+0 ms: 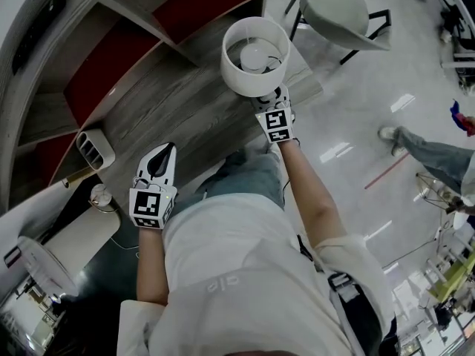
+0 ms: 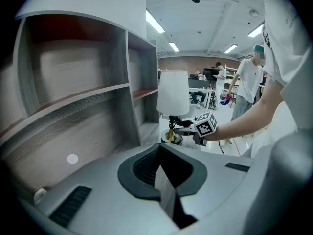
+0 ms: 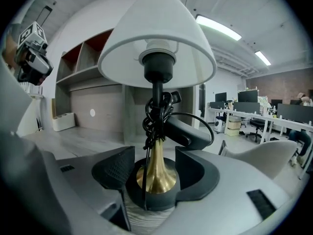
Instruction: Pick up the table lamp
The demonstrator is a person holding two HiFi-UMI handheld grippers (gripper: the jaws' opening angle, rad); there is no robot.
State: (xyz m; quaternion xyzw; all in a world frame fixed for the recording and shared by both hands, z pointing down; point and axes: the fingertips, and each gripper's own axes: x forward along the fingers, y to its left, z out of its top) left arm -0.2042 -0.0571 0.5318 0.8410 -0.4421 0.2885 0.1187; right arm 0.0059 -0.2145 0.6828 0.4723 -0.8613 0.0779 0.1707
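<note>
Two grippers: right gripper (image 3: 155, 166) fingers apart, straddling the table lamp (image 3: 157, 58) base without clamping it; left gripper (image 2: 162, 166) fingers together, empty.

text read: none legible | shirt (image 1: 245, 258), near: faint raised lettering (image 1: 234, 279), some 3 glyphs, too dim to read | left cube (image 1: 152, 202) on left tongs (image 1: 165, 150): square black-and-white marker patterns, no letters or numbers | right cube (image 1: 277, 123) on right tongs (image 3: 155, 170), far: same kind of patterns
</note>
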